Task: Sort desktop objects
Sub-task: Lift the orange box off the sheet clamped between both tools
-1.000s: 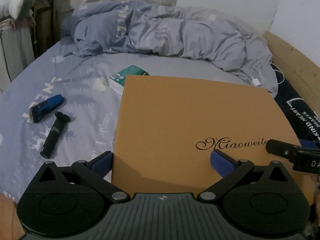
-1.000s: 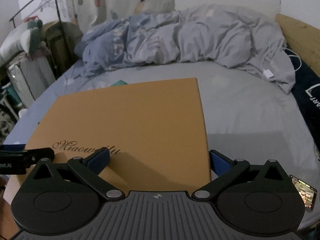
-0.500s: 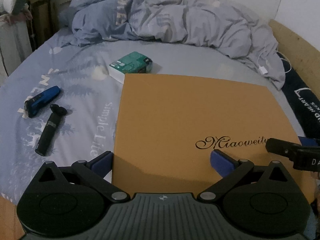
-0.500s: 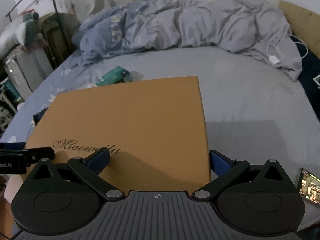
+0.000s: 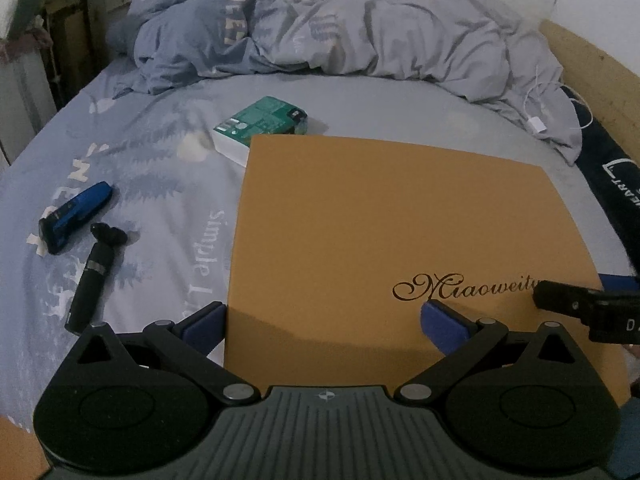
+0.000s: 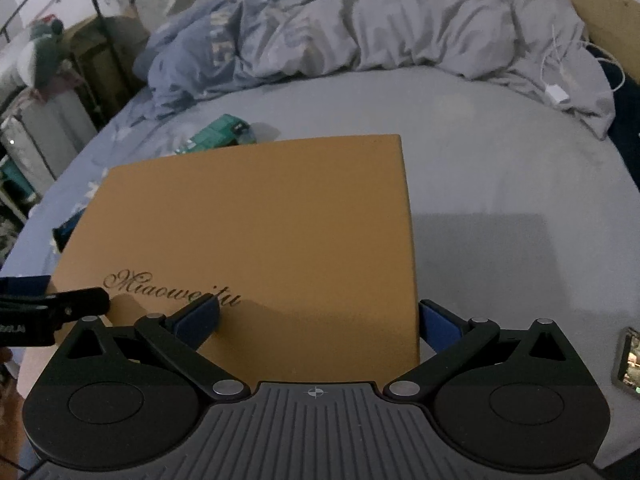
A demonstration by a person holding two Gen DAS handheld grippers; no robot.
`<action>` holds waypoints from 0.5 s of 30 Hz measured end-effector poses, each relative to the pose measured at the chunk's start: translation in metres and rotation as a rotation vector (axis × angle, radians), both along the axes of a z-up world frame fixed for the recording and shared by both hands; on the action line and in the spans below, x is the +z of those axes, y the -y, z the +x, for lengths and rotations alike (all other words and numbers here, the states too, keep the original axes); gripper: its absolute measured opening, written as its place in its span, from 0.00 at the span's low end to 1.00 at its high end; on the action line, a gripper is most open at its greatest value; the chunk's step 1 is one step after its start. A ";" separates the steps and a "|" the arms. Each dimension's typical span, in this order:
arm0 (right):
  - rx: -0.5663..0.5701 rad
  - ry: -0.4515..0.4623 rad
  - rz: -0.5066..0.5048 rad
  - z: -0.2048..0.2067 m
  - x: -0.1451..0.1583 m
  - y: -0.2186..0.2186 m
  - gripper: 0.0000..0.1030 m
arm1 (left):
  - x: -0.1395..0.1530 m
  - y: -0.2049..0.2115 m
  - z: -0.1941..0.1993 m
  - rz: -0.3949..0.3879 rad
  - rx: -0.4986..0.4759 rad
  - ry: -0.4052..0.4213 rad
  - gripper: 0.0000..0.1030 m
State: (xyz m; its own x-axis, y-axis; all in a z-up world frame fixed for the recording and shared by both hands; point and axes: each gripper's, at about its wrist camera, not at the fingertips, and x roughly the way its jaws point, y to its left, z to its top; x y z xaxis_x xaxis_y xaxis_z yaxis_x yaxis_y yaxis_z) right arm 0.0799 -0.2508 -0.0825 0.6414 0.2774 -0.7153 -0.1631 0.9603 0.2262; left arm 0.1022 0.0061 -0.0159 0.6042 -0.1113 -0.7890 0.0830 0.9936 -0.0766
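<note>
Two grippers, left point(image 5: 322, 316) and right point(image 6: 318, 320), jaws apart straddling box point(image 5: 400, 232) corners; stiff, light, grip edges.

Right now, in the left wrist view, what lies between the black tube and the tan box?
Only bare printed bedsheet, showing the words "simple Life", lies between the black tube and the tan box. The left wrist view shows this stretch plainly.

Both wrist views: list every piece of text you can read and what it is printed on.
"Miaoweitu": gold script on the orange box lid.
"simple": white print on the bedsheet; the rest is unclear.
"WEE": partial letters on the duvet.
"EART": partial, on the dark pillow.
Green box: print too small to read.
</note>
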 end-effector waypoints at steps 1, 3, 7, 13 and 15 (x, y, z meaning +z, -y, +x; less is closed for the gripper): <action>0.000 -0.002 0.002 0.001 -0.001 0.000 1.00 | 0.000 0.000 0.000 0.001 -0.001 0.001 1.00; 0.002 -0.005 0.004 0.003 -0.001 0.000 1.00 | 0.000 -0.001 -0.001 0.004 -0.004 0.002 1.00; 0.012 -0.008 0.002 0.006 0.001 -0.001 1.00 | 0.006 0.026 -0.021 -0.003 0.056 -0.010 1.00; 0.031 -0.008 -0.036 0.004 0.007 -0.008 1.00 | 0.001 0.018 -0.023 -0.036 0.065 -0.043 1.00; 0.029 -0.012 -0.032 0.003 0.006 -0.009 1.00 | 0.002 0.020 -0.024 -0.029 0.064 -0.040 1.00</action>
